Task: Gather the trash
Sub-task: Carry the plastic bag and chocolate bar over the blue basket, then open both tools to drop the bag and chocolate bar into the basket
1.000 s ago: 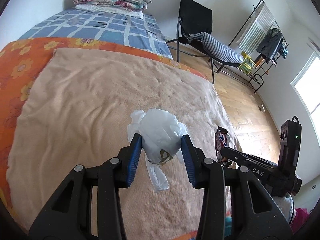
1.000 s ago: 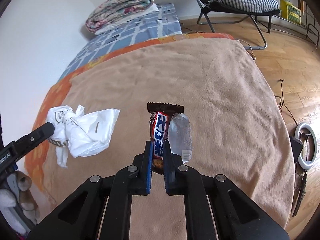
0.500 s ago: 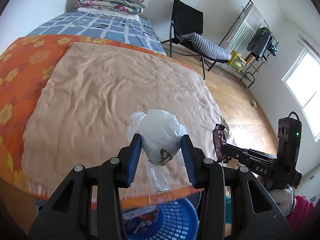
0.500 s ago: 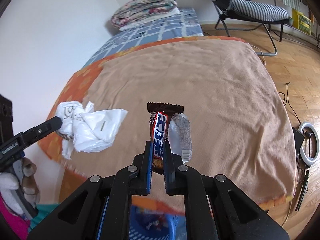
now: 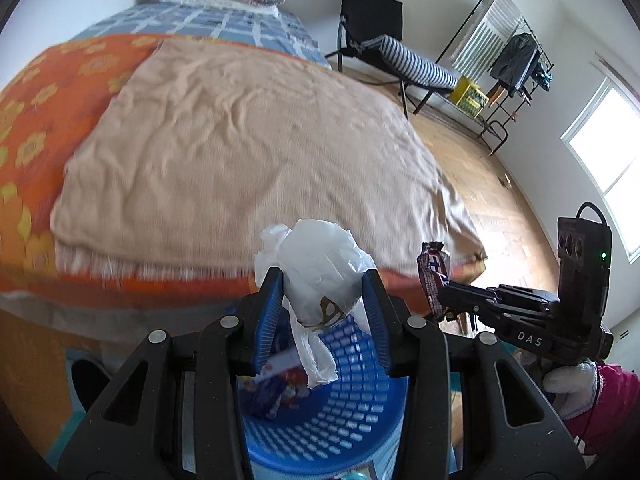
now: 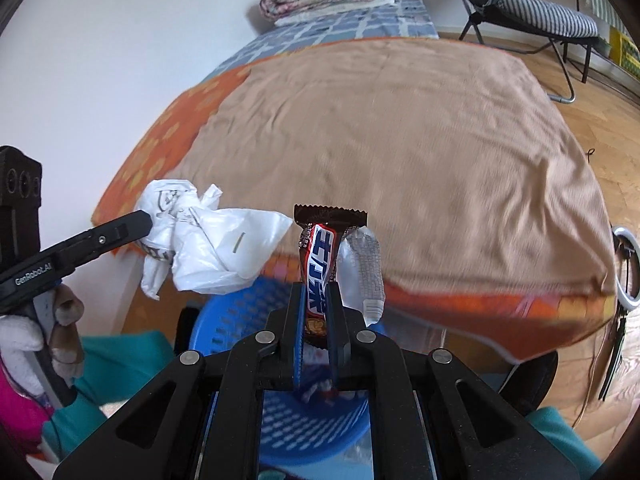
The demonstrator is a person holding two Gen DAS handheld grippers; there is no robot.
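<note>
Now both loads hang over the blue basket [image 5: 340, 412].
My left gripper [image 5: 320, 300] pinches the soft, weightless plastic bag [image 5: 320, 268]; my right gripper [image 6: 316, 304] clamps the slippery candy wrapper [image 6: 320, 256] low, basket beneath both jaws.

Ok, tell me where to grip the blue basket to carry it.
Take the basket by its top rim, coming down from above. The slotted wall is thin enough to pinch between fingers, and its mouth faces up. Both grippers are full: left holds the bag, right the wrapper.
</note>
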